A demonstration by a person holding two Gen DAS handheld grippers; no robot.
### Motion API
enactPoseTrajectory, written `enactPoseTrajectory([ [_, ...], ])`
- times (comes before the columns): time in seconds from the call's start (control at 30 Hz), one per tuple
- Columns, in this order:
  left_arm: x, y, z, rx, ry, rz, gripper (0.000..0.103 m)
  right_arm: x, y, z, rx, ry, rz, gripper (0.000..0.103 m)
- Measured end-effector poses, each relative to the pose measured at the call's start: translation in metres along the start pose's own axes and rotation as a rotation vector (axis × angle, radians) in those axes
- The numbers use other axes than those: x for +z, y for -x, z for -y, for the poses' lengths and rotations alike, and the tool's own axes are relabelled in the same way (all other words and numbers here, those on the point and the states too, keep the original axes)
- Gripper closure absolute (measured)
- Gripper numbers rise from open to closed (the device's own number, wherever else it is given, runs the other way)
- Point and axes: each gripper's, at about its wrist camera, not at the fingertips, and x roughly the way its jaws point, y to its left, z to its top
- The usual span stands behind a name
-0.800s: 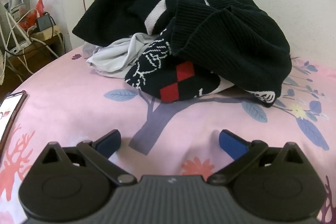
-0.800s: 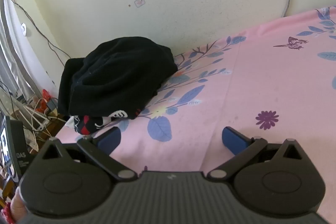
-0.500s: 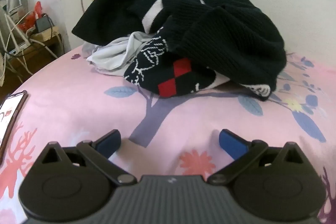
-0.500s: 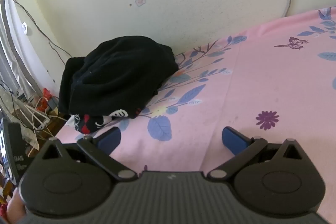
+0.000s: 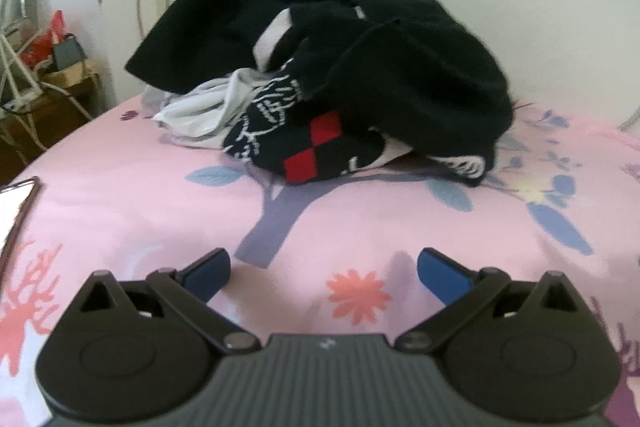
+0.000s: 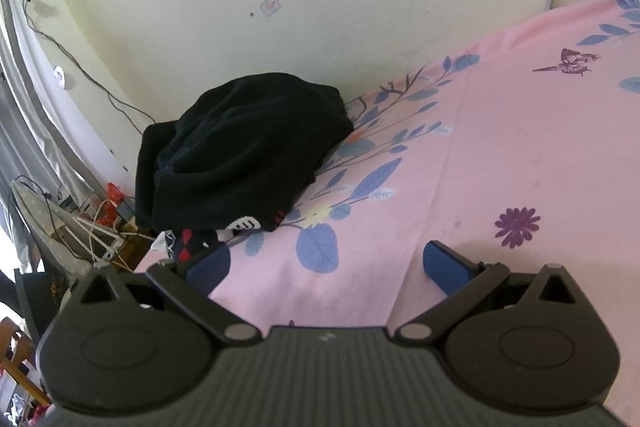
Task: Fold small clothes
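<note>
Black knit garments heaped (image 5: 328,75) on pink floral bedsheet (image 5: 120,195), unfolded; left gripper (image 5: 324,267) and right gripper (image 6: 326,263) spread empty, presumably for pickup.

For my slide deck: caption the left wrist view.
Open left gripper faces a pile of dark clothes on a pink floral bedsheet, nothing held.

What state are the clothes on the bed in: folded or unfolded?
Unfolded. The clothes lie in one crumpled heap on the pink sheet, a black sweater draped over a white garment.
</note>
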Motion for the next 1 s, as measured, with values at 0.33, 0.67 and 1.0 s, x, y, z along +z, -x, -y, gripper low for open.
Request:
enactPoseTrajectory([
  [0.33, 0.002, -0.005, 0.006, 0.029, -0.029, -0.029, 0.0, 0.0, 0.001, -0.001, -0.001, 0.006, 0.0, 0.006],
  [0.67, 0.005, -0.007, 0.006, 0.03, -0.022, -0.038, 0.0, 0.005, 0.004, 0.001, 0.037, -0.026, -0.025, 0.006],
  [1.0, 0.007, -0.001, -0.02, 0.016, 0.126, 0.006, 0.0, 0.051, 0.094, -0.075, 0.486, 0.032, 0.03, 0.006],
])
